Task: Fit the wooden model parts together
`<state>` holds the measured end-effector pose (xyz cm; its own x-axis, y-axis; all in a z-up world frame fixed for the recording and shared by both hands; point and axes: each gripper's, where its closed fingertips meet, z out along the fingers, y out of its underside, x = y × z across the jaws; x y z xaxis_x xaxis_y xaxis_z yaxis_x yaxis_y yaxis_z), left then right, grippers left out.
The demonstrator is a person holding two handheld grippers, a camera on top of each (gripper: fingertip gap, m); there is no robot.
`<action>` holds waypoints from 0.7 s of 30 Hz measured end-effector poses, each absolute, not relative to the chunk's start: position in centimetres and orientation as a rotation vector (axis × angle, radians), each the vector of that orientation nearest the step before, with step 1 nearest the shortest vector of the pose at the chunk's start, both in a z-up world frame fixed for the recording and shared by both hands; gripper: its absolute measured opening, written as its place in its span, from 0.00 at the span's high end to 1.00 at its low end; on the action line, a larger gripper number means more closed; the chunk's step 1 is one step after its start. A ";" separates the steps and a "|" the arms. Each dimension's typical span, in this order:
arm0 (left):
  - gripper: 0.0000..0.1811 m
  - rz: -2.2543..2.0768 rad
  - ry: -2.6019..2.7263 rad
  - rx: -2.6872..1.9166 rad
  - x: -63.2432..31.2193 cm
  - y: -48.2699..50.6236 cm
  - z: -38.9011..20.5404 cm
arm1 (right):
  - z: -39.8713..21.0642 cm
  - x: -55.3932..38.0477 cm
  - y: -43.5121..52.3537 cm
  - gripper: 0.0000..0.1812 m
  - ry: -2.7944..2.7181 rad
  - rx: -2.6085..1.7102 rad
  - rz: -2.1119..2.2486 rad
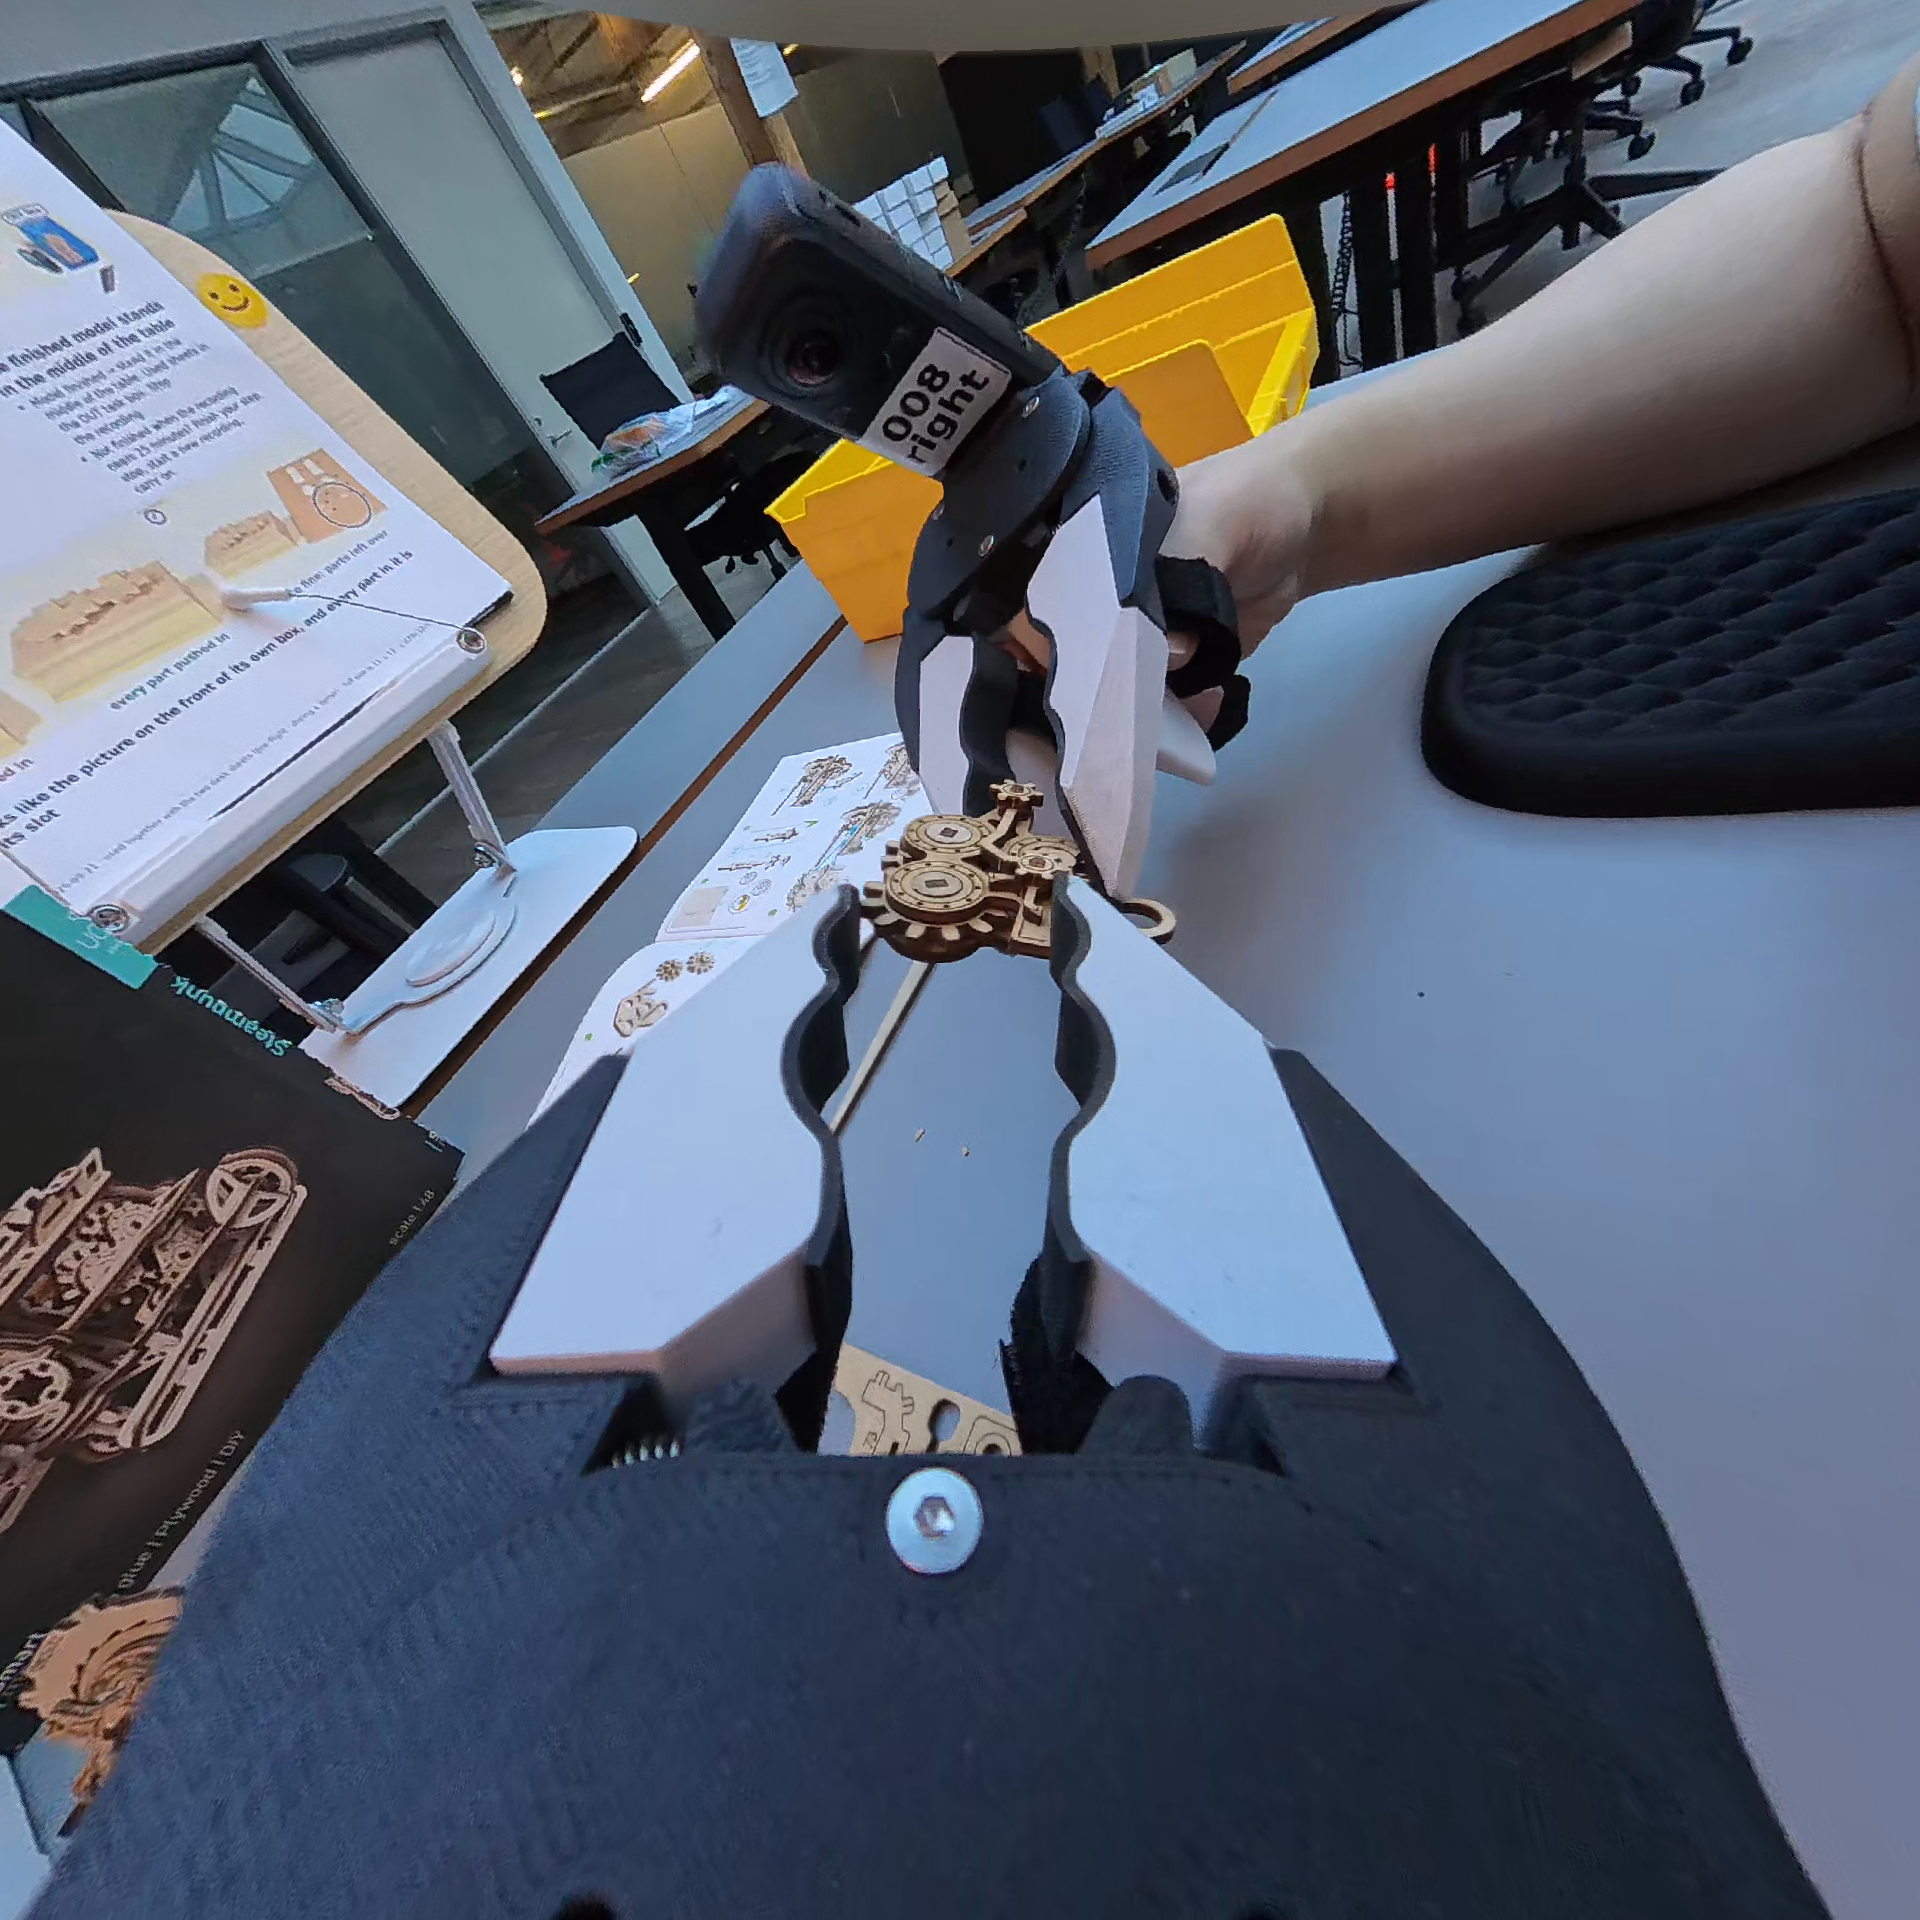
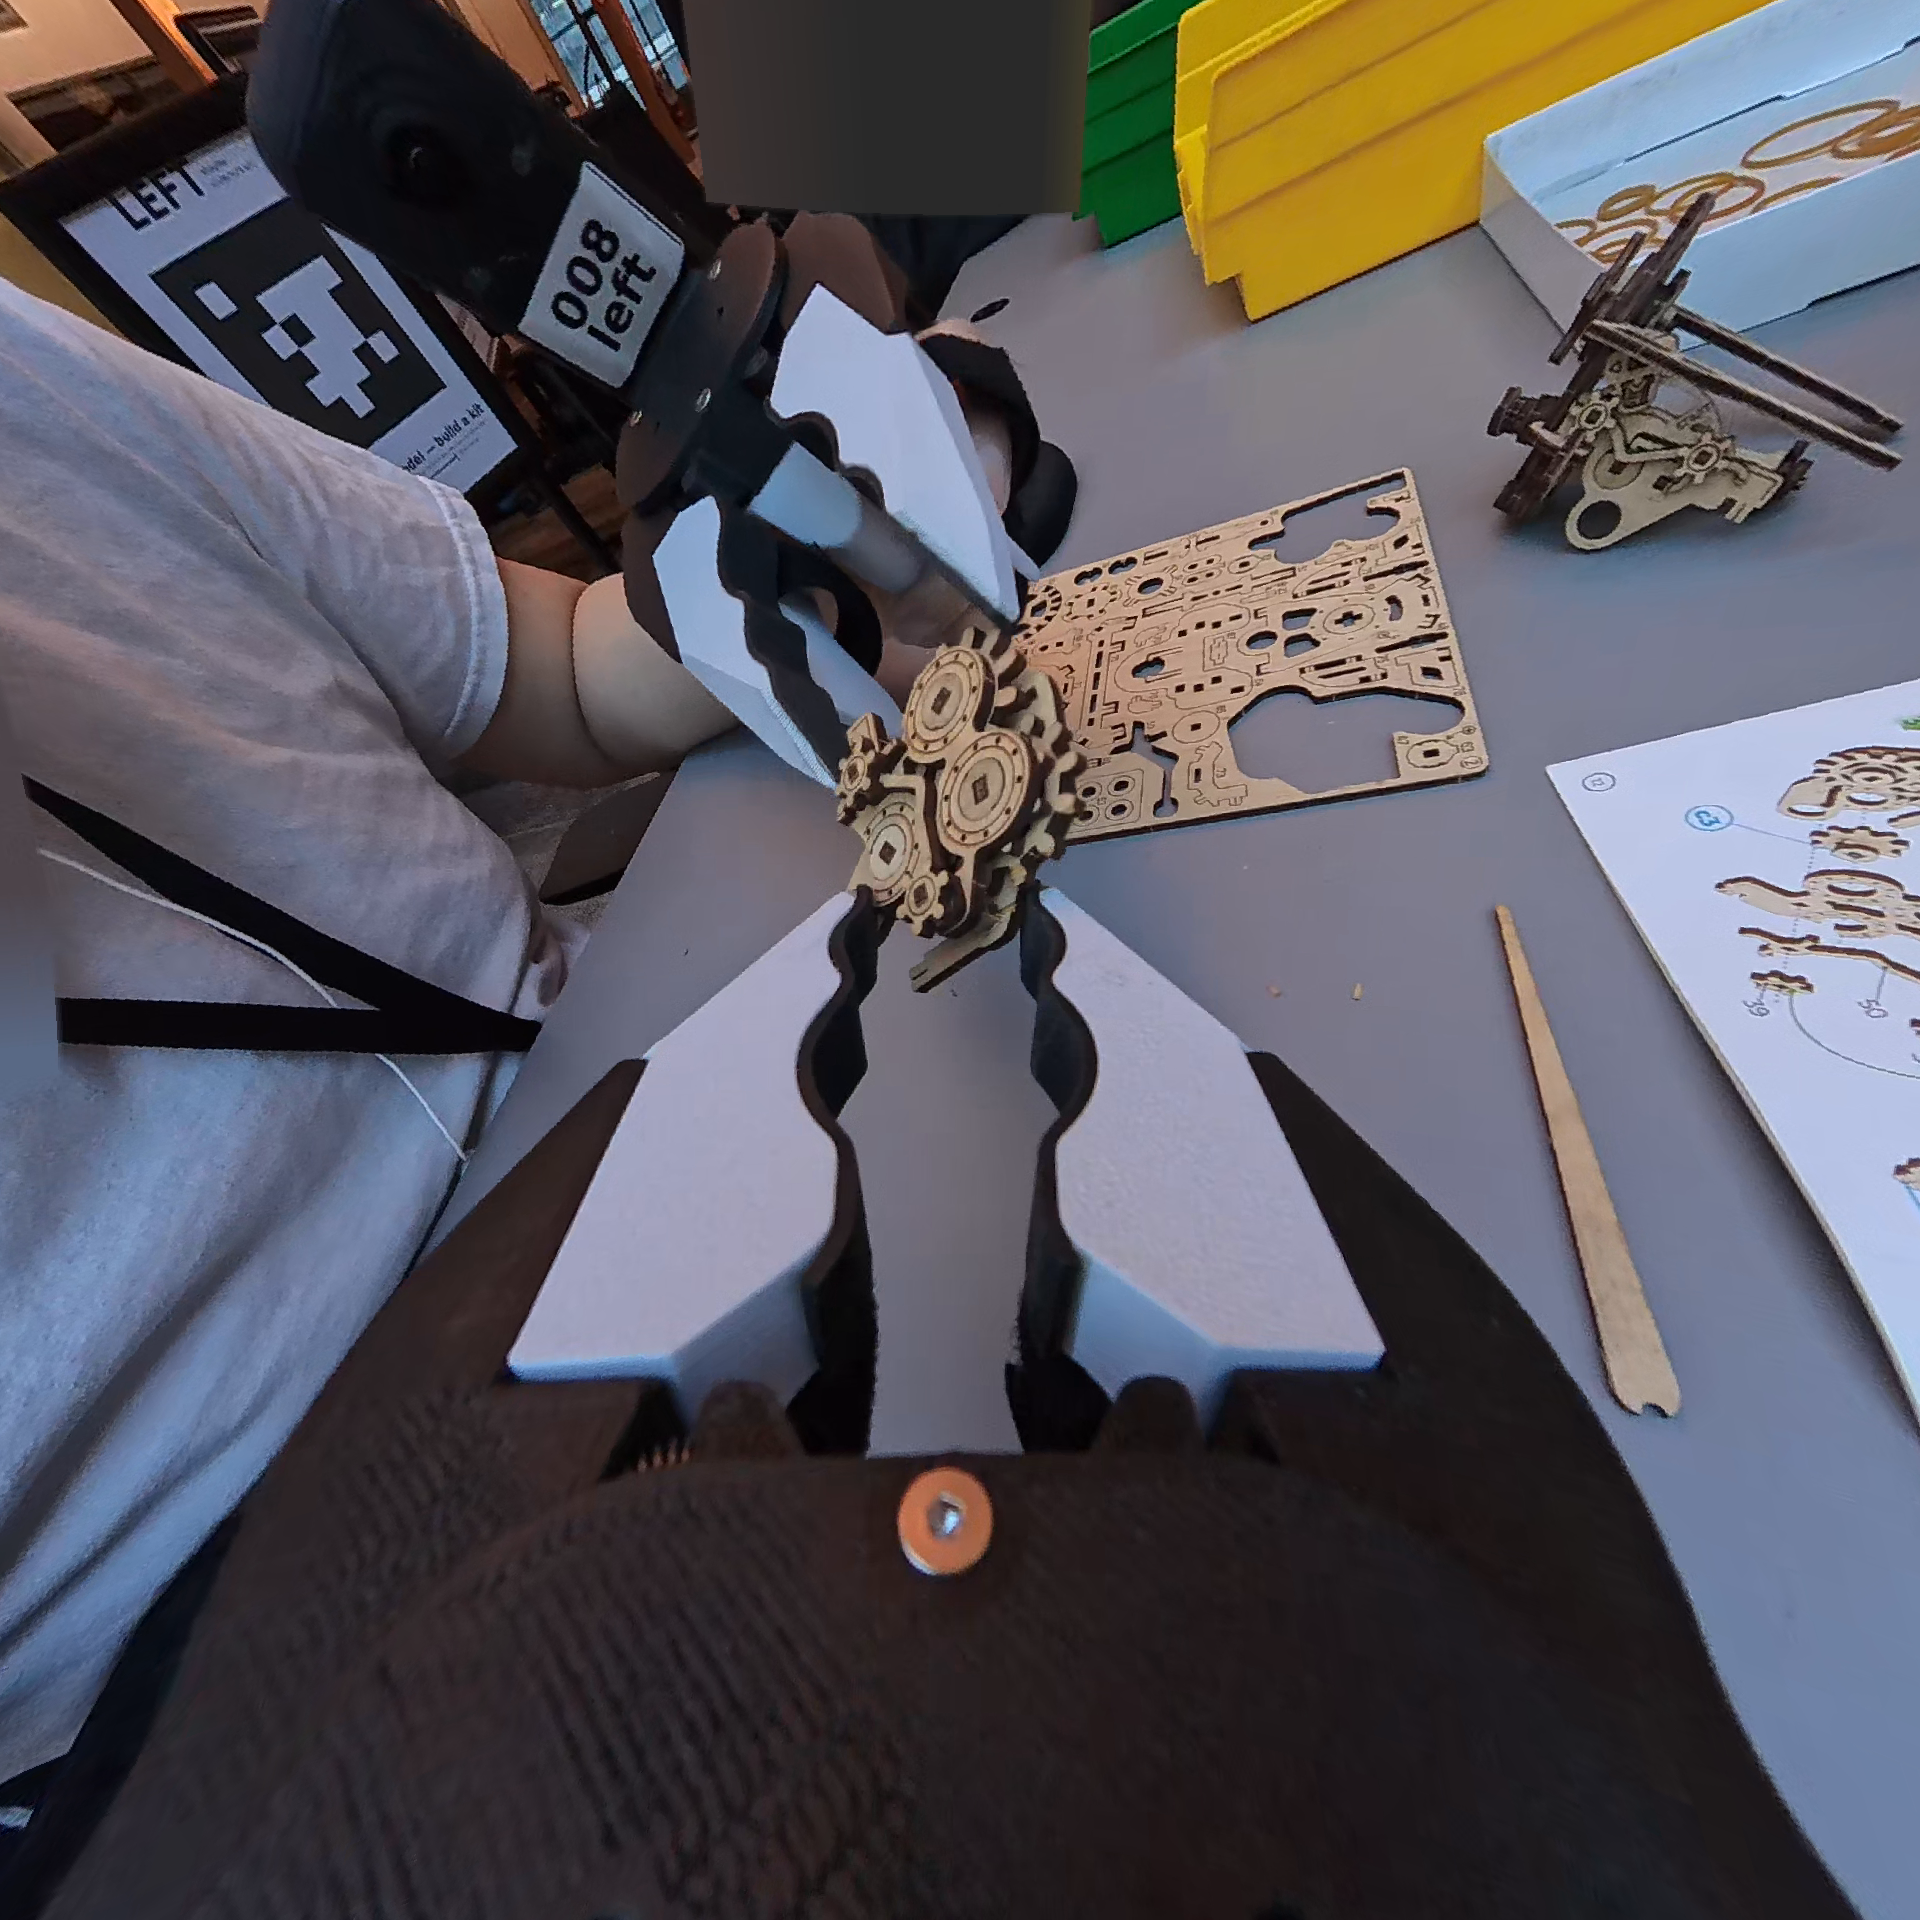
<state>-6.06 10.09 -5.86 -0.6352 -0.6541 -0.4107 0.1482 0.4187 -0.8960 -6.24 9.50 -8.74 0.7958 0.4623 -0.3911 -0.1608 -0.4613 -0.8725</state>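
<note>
A wooden gear assembly [image 1: 961, 883] of several cogwheels on a frame is held above the grey table [image 1: 1455, 1039]. My left gripper [image 1: 956, 914] is shut on it from the near side, one fingertip on each flank. My right gripper [image 1: 1039, 831] comes down from above and grips its far end. In the right wrist view the same assembly [image 2: 956, 800] sits between my right gripper's [image 2: 945, 914] tips, and the left gripper [image 2: 920, 691] clamps it from the upper left. A punched-out wooden part sheet [image 2: 1247, 675] lies flat behind it.
A darker wooden sub-assembly [image 2: 1662, 436] stands at the back right, by a white box [image 2: 1558, 177] of sheets and yellow [image 2: 1351, 156] and green bins [image 2: 1127, 114]. A wooden stick [image 2: 1579, 1164] and an instruction sheet [image 2: 1766, 935] lie right. The black kit box [image 1: 156, 1247], a paper stand [image 1: 208, 520] and a black pad [image 1: 1683, 655] flank the table. My left and right fingertips are right by each other. The wooden stick [image 2: 1579, 1164] lies around 11 centimetres away from my right fingertips.
</note>
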 end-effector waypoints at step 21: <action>0.82 -1.329 1.887 -0.442 -6.0 10.2 -5.8 | -8.6 -5.9 9.7 0.86 -0.225 -1.901 0.692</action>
<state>-6.01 10.23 -5.80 -0.6424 -0.6595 -0.3902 0.1452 0.3952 -0.9070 -5.89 9.74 -8.60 0.8150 0.4534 -0.3608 -0.1545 -0.4301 -0.8895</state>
